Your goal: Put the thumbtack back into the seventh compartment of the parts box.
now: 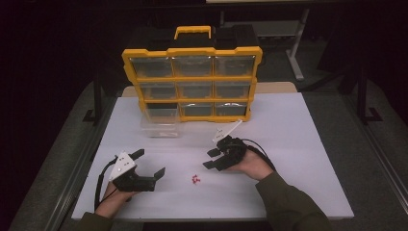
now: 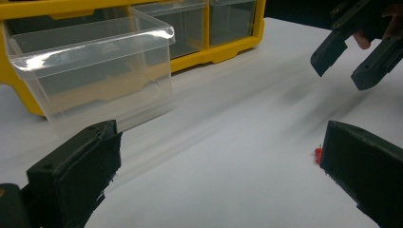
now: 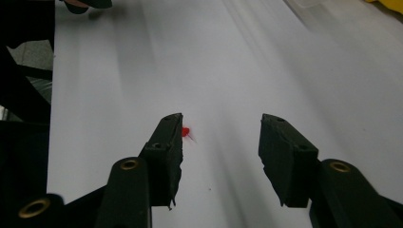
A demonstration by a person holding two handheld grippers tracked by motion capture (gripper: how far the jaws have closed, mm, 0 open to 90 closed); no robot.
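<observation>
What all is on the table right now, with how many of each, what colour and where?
Organizer case: one, yellow frame with black back, standing upright at the far edge of the table, clear drawers in three rows.
Pulled-out drawer: one, clear plastic, on the table in front of the case's lower left slot, looks empty.
Small red pieces: a little cluster, too small to count or identify, on the table between the two grippers.
Table: one, white top.
Left gripper: one, black with a grey plate, near left, fingers spread wide, nothing between them.
Right gripper: one, black with a grey plate, right of the red pieces, fingers apart and aimed toward them, nothing gripped.
</observation>
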